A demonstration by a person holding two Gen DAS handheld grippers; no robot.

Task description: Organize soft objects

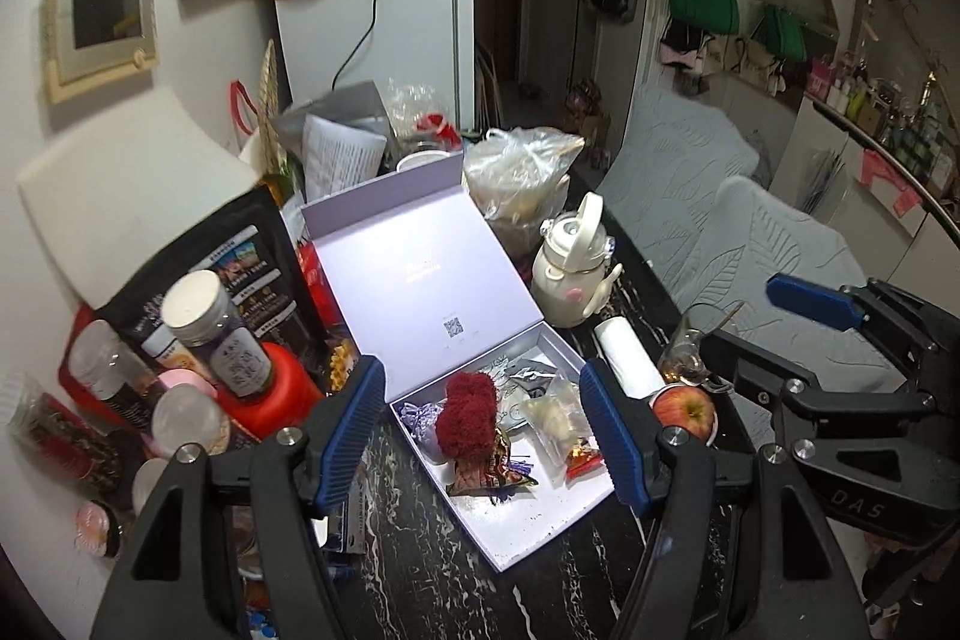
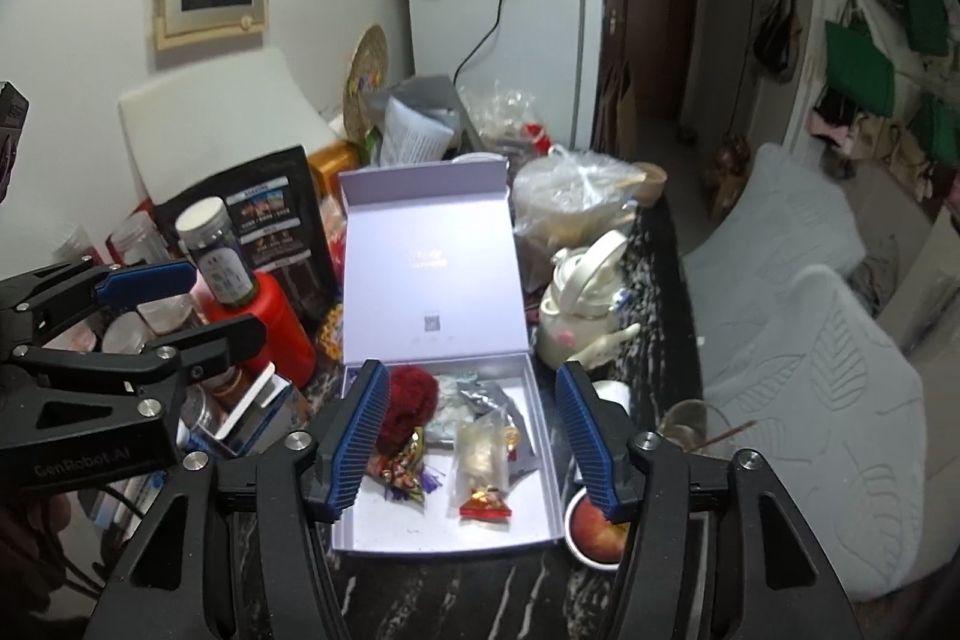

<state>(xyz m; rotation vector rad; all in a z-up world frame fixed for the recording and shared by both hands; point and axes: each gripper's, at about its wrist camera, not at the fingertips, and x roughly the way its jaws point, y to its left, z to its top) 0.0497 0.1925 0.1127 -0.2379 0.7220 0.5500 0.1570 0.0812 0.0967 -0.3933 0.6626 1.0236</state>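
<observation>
An open lavender box lies on the dark marbled table, its lid standing up behind it. Inside lie a red fluffy soft thing, a clear snack packet, crumpled candy wrappers and a silver pouch. My left gripper hovers above the box, open, nothing between its blue pads. My right gripper hangs above the same box, open and empty too. Each shows in the other's view: the right gripper, the left gripper.
An apple in a small dish, a glass and a white bottle with a handle stand right of the box. Jars, a red bottle and a black pouch crowd the left. A plastic bag sits behind; grey sofa cushions lie right.
</observation>
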